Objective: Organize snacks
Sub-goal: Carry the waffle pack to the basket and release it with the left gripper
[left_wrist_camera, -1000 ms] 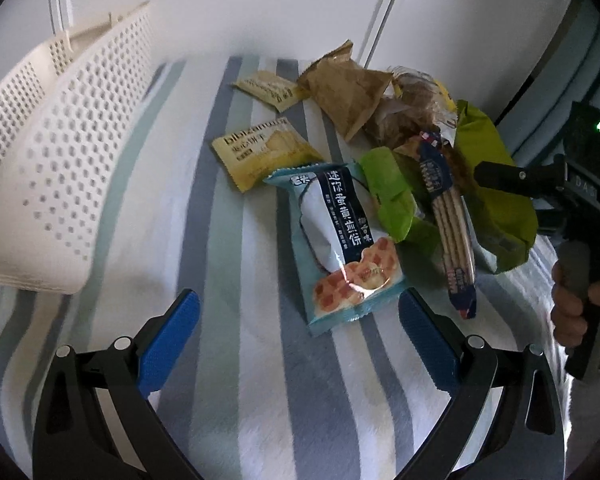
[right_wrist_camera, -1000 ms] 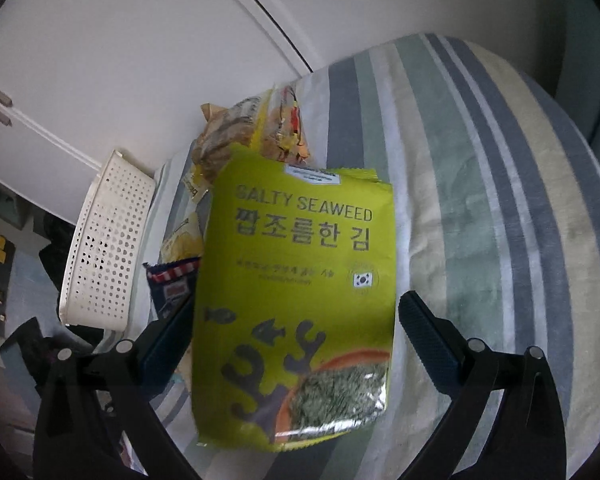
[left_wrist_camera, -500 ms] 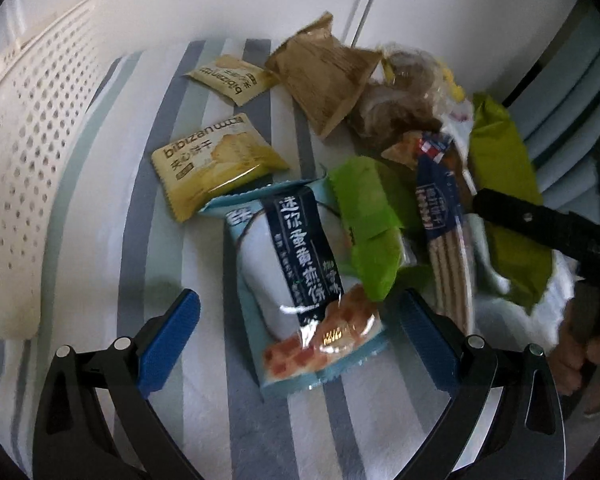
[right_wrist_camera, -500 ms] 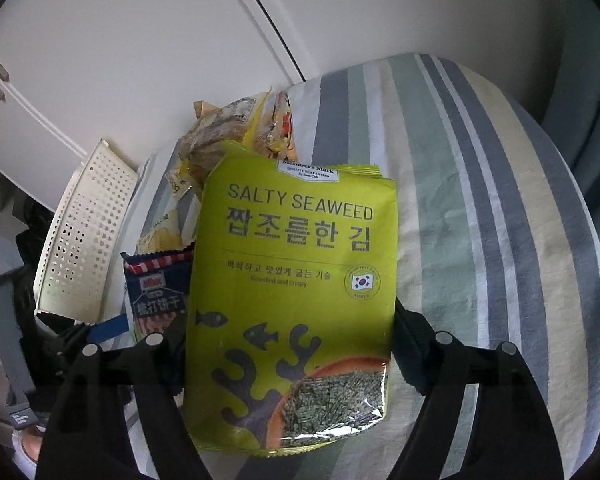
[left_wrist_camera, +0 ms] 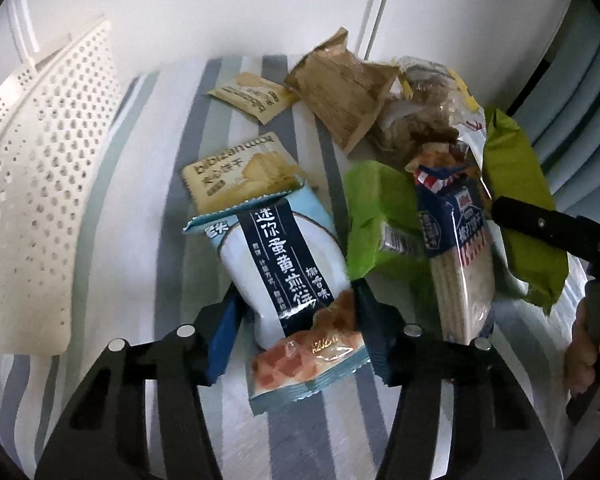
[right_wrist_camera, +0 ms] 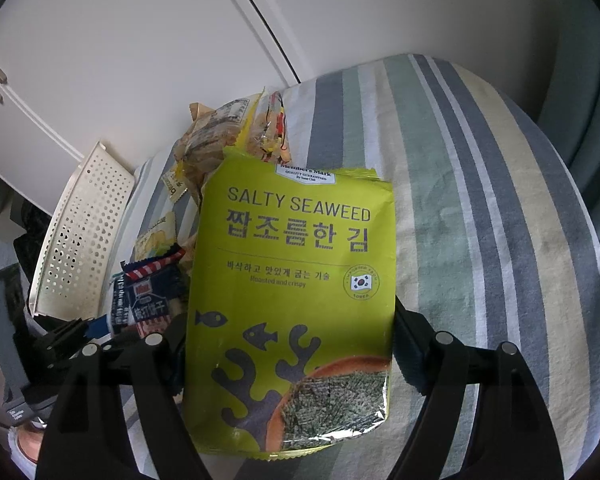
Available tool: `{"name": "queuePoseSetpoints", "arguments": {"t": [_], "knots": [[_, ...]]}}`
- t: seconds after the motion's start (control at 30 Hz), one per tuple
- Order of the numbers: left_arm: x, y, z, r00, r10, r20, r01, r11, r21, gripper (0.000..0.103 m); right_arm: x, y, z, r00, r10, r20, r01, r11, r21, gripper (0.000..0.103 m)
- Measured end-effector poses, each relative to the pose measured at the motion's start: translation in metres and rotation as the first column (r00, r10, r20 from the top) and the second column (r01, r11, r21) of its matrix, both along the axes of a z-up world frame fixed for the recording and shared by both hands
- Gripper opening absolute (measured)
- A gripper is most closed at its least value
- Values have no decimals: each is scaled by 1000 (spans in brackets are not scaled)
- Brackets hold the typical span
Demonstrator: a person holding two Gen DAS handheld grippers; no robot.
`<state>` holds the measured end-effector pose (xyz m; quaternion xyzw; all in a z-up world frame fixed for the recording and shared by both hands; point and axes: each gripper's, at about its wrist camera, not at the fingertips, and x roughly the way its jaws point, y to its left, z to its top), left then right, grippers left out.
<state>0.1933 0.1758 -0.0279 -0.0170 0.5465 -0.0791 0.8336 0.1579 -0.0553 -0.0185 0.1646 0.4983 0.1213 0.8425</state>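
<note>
Seaweed bag [right_wrist_camera: 292, 292] between right tool [right_wrist_camera: 290, 356] fingers

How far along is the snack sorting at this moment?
Nothing looks sorted yet: what shows of the white basket holds no snack. In hand: the left gripper closes on the blue egg-roll packet, the right gripper on the seaweed bag. Left: the cracker pack, yellow biscuit packets and brown bag.

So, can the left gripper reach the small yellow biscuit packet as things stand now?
Probably not directly. The left gripper is closed on the light blue snack pack, which overlaps the yellow biscuit packet's near edge. The pack would have to go first.
</note>
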Motion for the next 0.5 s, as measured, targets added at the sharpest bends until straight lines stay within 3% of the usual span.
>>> {"name": "queuePoseSetpoints", "arguments": {"t": [0.5], "knots": [[-52,38,80,984,20,177,-14,999,-37,53,9,5,-1,1000,-13,-27,12,1000,-22,79]]}}
